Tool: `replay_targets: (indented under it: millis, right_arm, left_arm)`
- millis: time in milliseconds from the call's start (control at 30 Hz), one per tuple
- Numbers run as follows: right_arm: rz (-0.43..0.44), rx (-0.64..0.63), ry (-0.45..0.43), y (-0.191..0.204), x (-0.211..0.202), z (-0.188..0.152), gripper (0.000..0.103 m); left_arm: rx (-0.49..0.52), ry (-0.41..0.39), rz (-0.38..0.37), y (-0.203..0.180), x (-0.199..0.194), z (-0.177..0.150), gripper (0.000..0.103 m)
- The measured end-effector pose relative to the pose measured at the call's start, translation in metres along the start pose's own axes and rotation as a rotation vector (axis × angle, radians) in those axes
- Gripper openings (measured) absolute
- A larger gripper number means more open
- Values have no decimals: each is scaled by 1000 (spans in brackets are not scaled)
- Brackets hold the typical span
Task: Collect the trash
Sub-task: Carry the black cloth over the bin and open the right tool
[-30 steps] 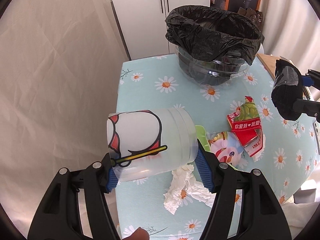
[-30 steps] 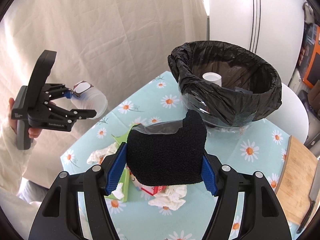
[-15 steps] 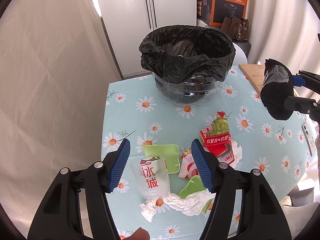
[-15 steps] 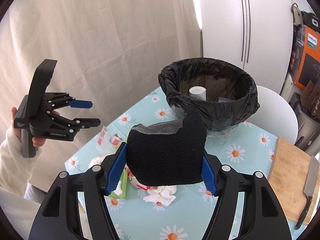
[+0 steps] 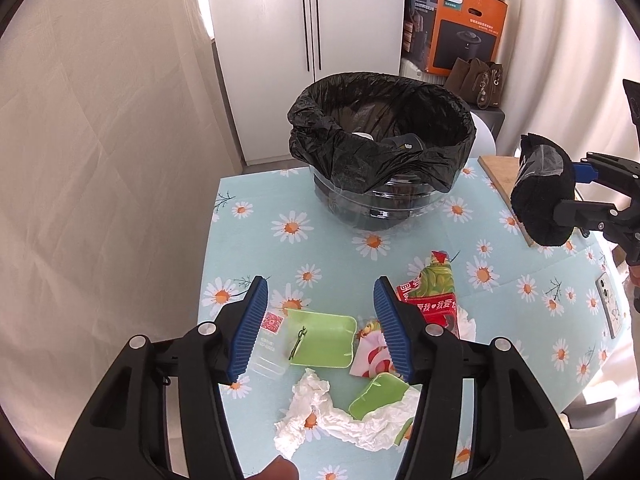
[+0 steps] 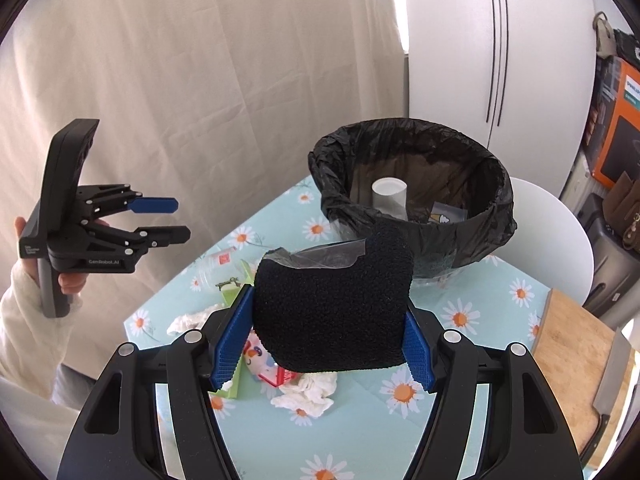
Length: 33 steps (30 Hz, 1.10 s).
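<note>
trash bin [image 6: 412,184]: white cup [image 6: 389,196] inside | left jaws apart | right jaws clamp black sponge [image 6: 332,304]

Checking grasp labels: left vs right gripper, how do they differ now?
Left gripper is open and holds nothing; right gripper is shut on a black fuzzy item. Left hangs over the litter, above the green tray; right is raised, facing the bin. Both have black frames and blue pads.
</note>
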State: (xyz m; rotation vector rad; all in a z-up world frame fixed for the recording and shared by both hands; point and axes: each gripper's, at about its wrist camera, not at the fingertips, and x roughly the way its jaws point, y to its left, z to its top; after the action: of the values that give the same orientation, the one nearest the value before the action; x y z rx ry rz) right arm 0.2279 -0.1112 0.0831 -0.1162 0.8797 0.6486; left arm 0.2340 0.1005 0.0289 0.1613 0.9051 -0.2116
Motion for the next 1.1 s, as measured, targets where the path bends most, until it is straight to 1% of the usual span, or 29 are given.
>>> replay_targets:
  millis: [100,200,267,333,400,500,633,767,1100]
  right_arm:
    - [3,-1,-3,-1,-1,-1,63]
    - [-2,4,0,-3,-1,-4,63]
    - [-9,14,0,-6,-2,-7,63]
    - [-13,27,-2,-8,-3,-9,63]
    - [-19,38,-2,-11,-4,-10,63]
    - [-29,48,-1,-12,-4,-12,63]
    - [-38,66,4,-14,-2,-14,63]
    - [-44,84,15,-16,4,-15,63]
    - [-52,108,48,-15,22,-18,63]
  left_arm:
    - [-20,12,2,11,1,-5,68]
    - [-4,23,16,18,3,-10,72]
    - [2,34,24,23,6,-13,76]
    - [1,45,25,27,10,-14,85]
    - [-1,53,18,32,14,-16,87]
    - [1,68,14,38,21,-21,94]
    - [-8,93,-5,46,31,-28,97]
    - [-10,126,-24,52,44,-38,97]
    - [13,207,-81,51,78,-63,97]
